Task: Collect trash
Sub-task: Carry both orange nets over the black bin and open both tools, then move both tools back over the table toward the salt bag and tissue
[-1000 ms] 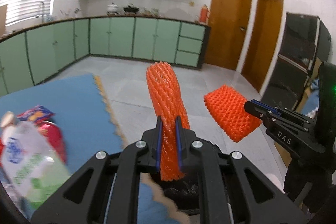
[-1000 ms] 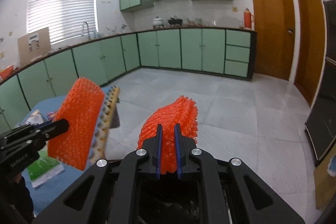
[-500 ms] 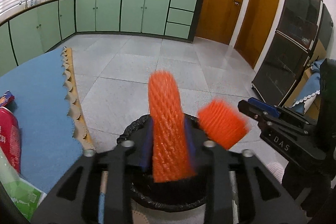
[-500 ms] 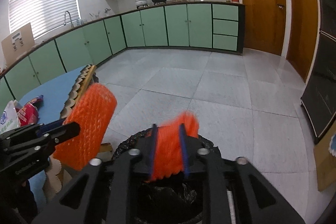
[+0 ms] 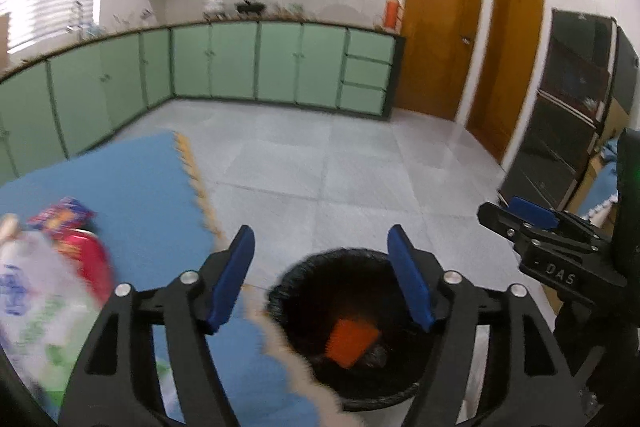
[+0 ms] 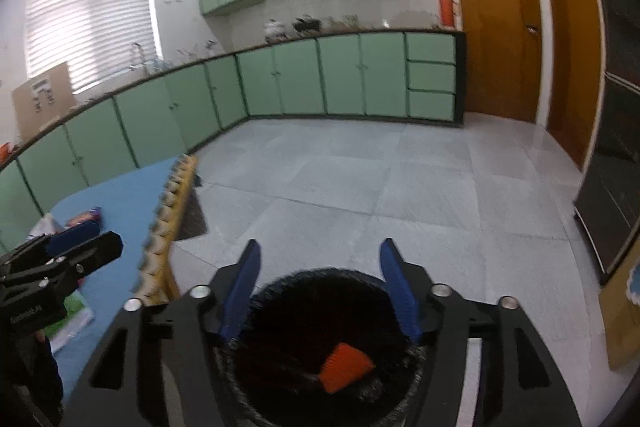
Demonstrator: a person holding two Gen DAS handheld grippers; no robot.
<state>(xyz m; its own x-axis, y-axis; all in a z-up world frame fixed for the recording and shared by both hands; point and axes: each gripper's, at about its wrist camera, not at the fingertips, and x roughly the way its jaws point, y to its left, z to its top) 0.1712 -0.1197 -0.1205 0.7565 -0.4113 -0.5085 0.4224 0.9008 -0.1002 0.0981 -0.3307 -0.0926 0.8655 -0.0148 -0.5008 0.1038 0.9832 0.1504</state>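
A black-lined trash bin (image 5: pixel 308 263) stands on the floor beside the table; it also shows in the right wrist view (image 6: pixel 320 277). An orange foam net (image 5: pixel 352 341) lies inside it, seen too in the right wrist view (image 6: pixel 345 367). My left gripper (image 5: pixel 322 279) is open and empty above the bin. My right gripper (image 6: pixel 320 293) is open and empty above the bin too; it shows at the right of the left wrist view (image 5: pixel 520 223). The left gripper shows at the left of the right wrist view (image 6: pixel 80 247).
A blue mat (image 5: pixel 132 195) covers the table at left, with a red packet (image 5: pixel 90 259), a white and green bag (image 5: pixel 36 299) and a small colourful wrapper (image 5: pixel 64 213) on it. Green cabinets (image 5: pixel 256 63) line the far walls. A dark cabinet (image 5: pixel 572 115) stands at right.
Both grippers were shut on orange foam nets and held them over the bin. Both have opened; orange foam now lies in the bin. The views have tilted back up.
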